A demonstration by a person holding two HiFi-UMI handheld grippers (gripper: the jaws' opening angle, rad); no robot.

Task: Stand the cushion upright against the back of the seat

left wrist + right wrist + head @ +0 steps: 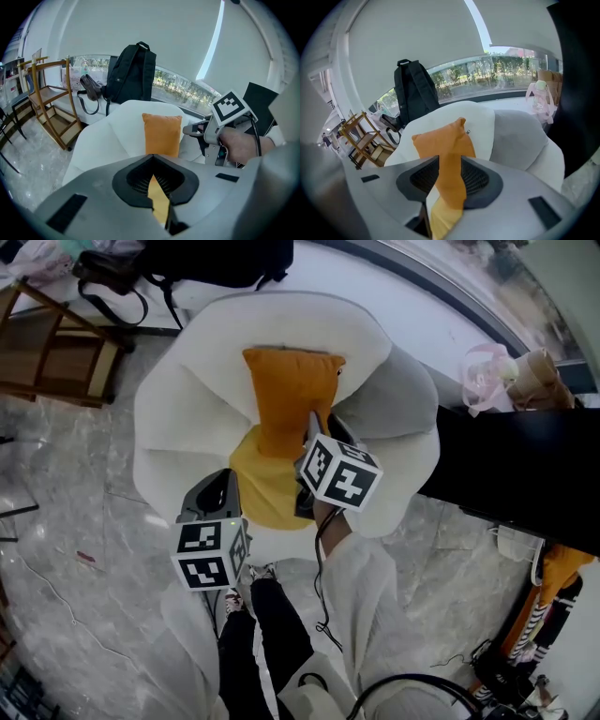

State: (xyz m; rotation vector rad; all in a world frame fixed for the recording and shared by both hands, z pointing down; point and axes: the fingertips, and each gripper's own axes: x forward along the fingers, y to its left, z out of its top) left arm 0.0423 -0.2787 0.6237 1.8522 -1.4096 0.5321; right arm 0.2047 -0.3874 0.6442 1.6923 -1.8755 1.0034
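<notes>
An orange cushion (pixel 291 399) (pixel 162 136) (pixel 440 140) stands upright against the back of a white petal-shaped armchair (pixel 187 409) (pixel 108 136) (pixel 480 122). Its lower edge rests on the yellow seat pad (pixel 267 488) (pixel 159 199) (pixel 445 218). My right gripper (pixel 317 442) (pixel 194 130) (pixel 447 183) is at the cushion's lower right side, open, with the cushion's lower part showing in the gap between its jaws. My left gripper (pixel 217 491) (pixel 157 187) hangs over the seat's front left, apart from the cushion, its jaws a little apart with nothing between them.
A black backpack (pixel 216 259) (pixel 133 70) (pixel 412 91) sits behind the chair. A wooden shelf (pixel 47 352) (pixel 51 108) stands to the left. The chair's grey petal (pixel 394 399) (pixel 520 136) and a black table (pixel 516 474) are on the right, with a pink bag (pixel 487 376). The person's legs (pixel 272 634) are in front.
</notes>
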